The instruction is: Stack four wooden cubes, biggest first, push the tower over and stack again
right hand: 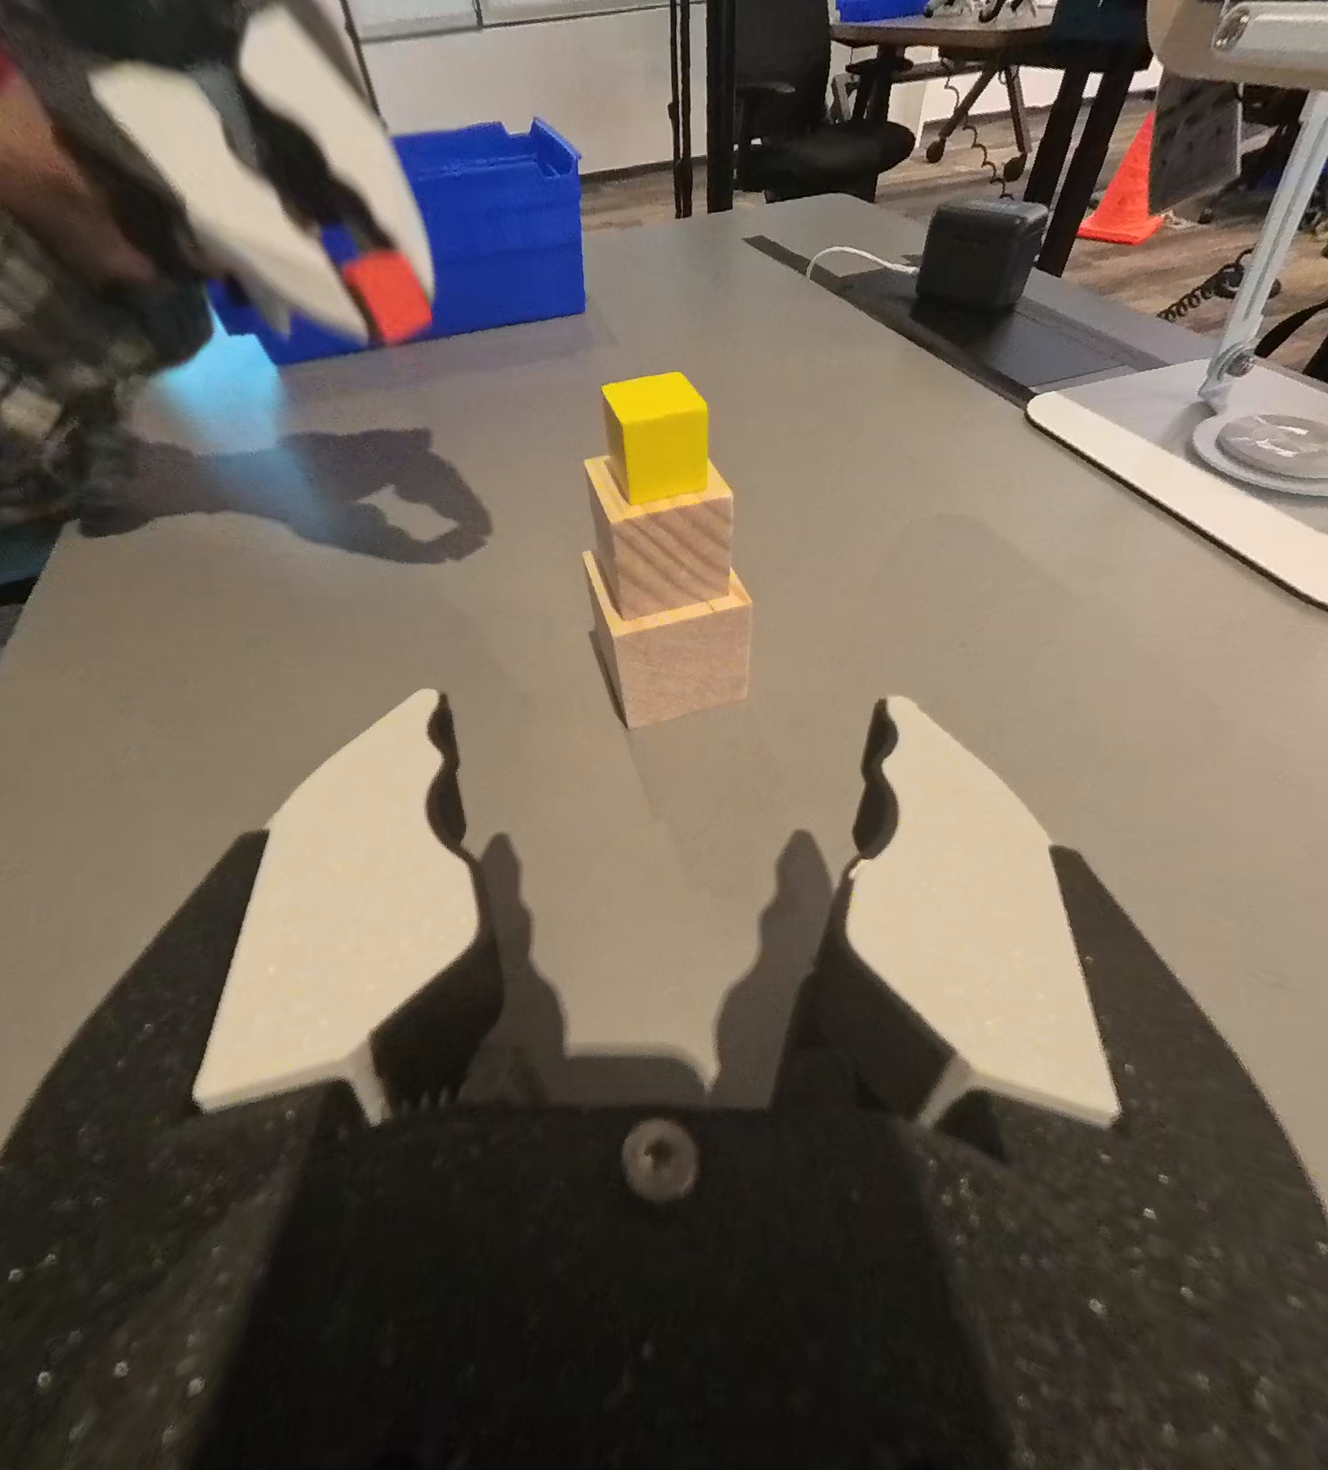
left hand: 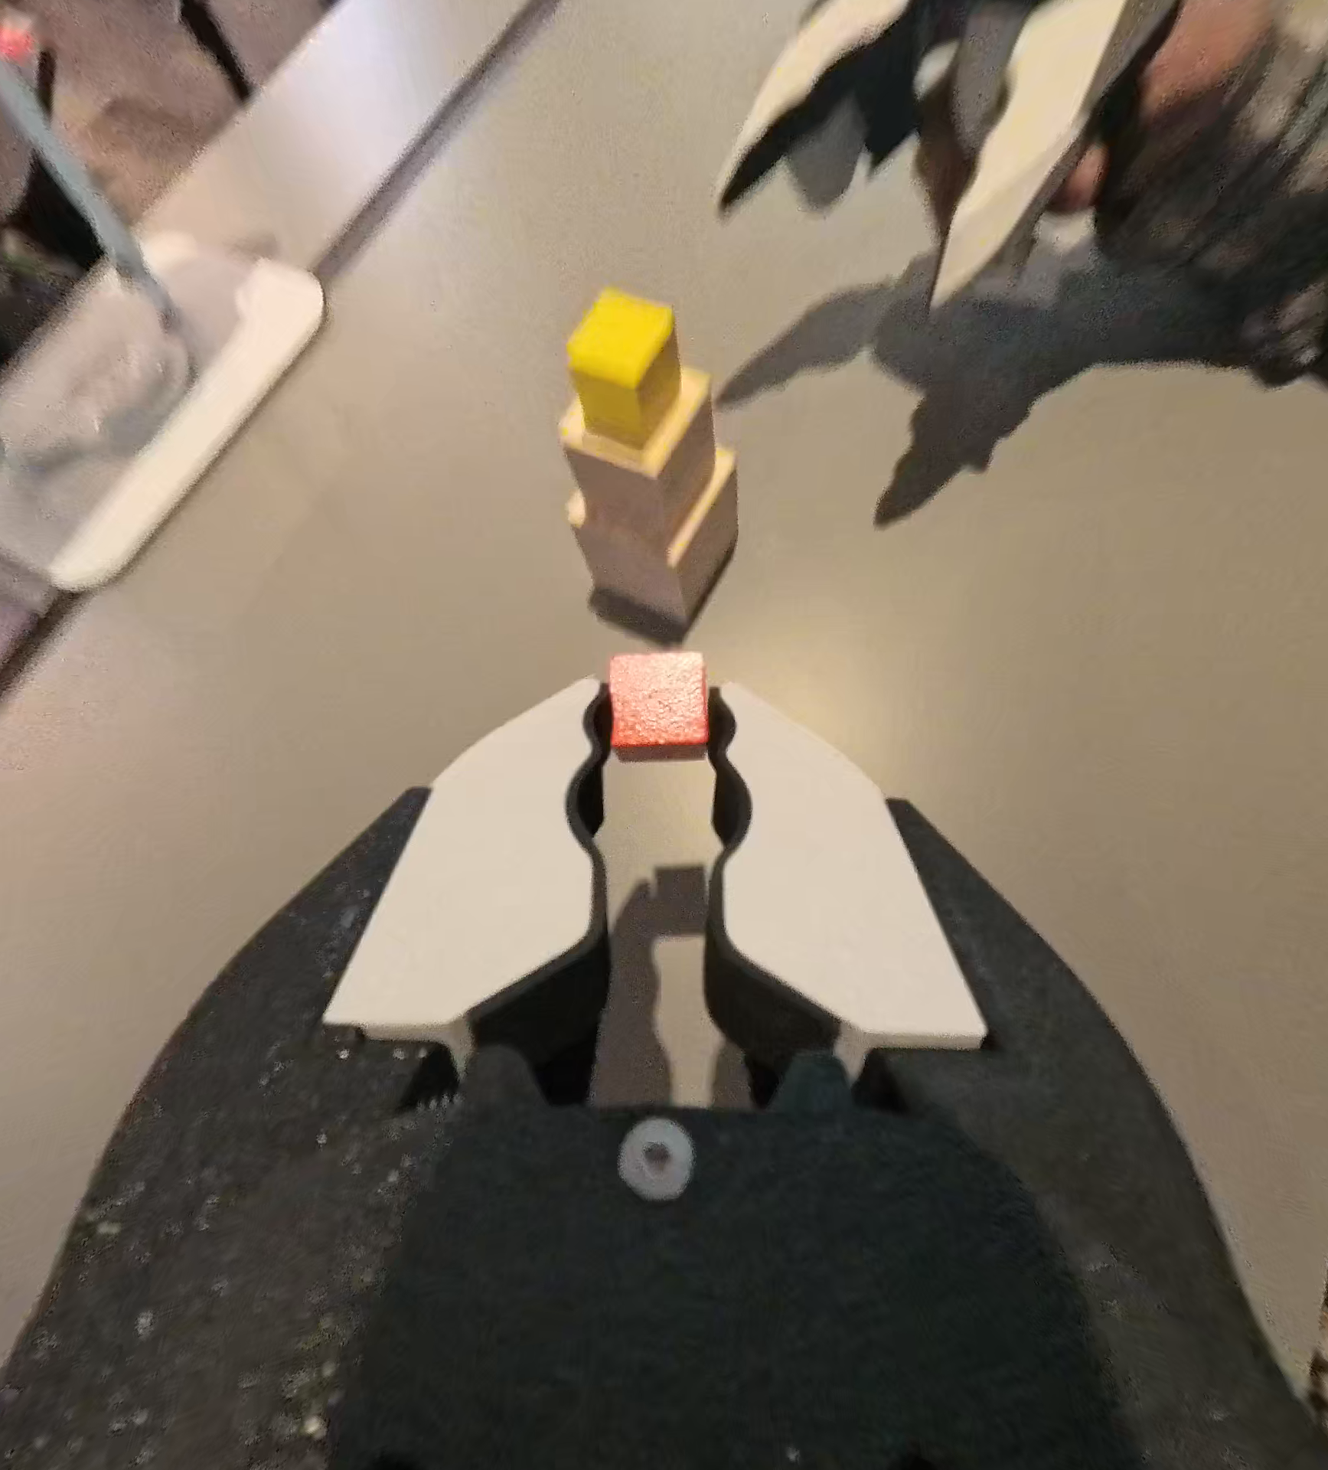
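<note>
Pinching a small red cube [left hand: 658,700] at their tips, the left tongs [left hand: 658,716] hang above the grey surface [left hand: 1042,716] in the left wrist view. Just beyond them a three-cube tower stands upright: a large wooden cube [left hand: 664,557] at the base, a medium wooden cube [left hand: 644,453] on it, a yellow cube [left hand: 621,358] on top. The right tongs [left hand: 843,223] show blurred at far right, well apart from the tower. A white lamp base [left hand: 191,429] lies far left.

From the right wrist view, the right tongs [right hand: 660,716] are spread wide and hold nothing, near the tower. The large wooden cube [right hand: 676,660] carries the medium wooden cube [right hand: 664,549] and the yellow cube [right hand: 656,437]. At upper left the left tongs [right hand: 394,298] grip the red cube [right hand: 390,298] in the air. A blue bin [right hand: 493,231] sits at the surface's far edge, a white lamp base [right hand: 1201,485] to the right.
</note>
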The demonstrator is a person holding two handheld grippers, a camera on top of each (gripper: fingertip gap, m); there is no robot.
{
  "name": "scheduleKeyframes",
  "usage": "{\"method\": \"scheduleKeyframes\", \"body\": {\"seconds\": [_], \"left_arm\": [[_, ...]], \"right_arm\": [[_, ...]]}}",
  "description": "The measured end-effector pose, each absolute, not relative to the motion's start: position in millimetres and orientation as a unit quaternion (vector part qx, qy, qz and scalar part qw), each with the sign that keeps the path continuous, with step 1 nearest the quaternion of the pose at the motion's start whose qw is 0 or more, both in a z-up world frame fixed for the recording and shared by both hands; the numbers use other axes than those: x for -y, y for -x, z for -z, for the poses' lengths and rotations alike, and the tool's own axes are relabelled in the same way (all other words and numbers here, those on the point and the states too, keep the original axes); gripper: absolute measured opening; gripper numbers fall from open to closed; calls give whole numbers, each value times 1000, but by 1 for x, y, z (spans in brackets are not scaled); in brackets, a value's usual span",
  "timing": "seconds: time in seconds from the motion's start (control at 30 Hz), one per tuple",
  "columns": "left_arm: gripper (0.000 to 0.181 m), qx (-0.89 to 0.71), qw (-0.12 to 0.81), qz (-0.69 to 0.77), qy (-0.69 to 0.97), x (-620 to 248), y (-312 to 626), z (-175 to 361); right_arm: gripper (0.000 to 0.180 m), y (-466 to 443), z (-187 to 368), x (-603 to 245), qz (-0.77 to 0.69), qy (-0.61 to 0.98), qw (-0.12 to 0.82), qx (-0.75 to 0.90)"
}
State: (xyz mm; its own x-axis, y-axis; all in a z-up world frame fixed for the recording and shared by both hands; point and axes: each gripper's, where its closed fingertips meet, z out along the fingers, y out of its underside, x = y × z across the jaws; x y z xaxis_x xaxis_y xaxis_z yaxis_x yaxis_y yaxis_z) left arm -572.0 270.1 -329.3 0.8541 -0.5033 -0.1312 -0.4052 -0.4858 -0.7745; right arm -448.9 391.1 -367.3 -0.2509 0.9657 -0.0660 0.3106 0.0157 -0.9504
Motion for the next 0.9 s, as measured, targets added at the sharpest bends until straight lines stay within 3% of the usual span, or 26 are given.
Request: {"method": "scheduleKeyframes", "body": {"seconds": [0.2, 0.4, 0.9], "left_arm": [[22, -367, 445, 86, 812, -336, 552, 271], [23, -413, 403, 169, 799, -367, 526, 291], [22, -443, 371, 173, 798, -374, 527, 317]], "right_arm": [[93, 448, 372, -392, -487, 512, 330, 626], [93, 447, 373, -395, -485, 515, 329, 625], [95, 449, 373, -388, -478, 508, 328, 638]]}}
